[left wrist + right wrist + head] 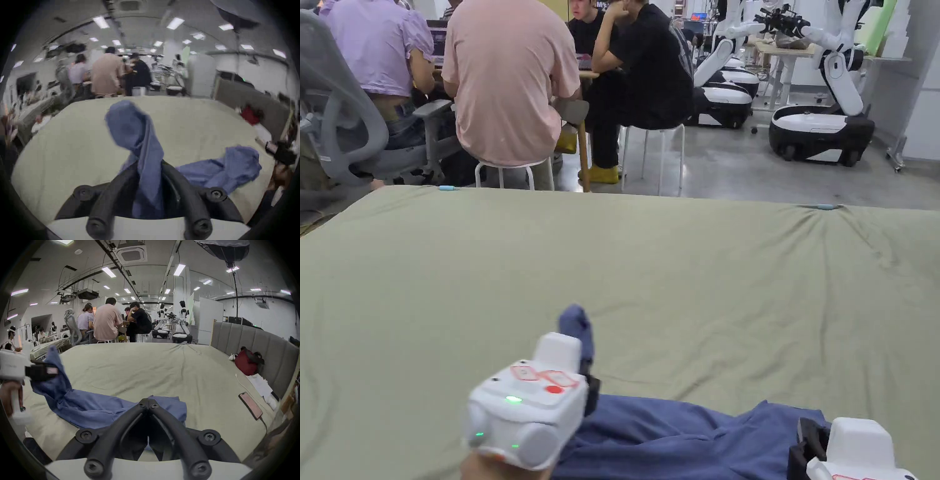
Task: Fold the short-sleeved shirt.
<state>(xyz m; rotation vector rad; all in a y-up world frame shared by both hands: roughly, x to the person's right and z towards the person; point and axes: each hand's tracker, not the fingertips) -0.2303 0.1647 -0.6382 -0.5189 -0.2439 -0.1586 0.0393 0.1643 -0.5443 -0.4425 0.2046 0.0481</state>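
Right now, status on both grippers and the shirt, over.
Left gripper shut on blue shirt, lifting one end off the bed. Right gripper shut at the shirt's other end. Phone off right, not blocking.

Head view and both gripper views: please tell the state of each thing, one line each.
Blue shirt: unfolded, crumpled, one end lifted.
Left hand-held gripper: shut on the blue shirt.
Right hand-held gripper: shut, over the shirt edge.
Phone: flat on the bed, cable attached.

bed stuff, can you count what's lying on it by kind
blue shirt: 1
red bag: 1
phone: 1
stack of papers: 1
total: 4
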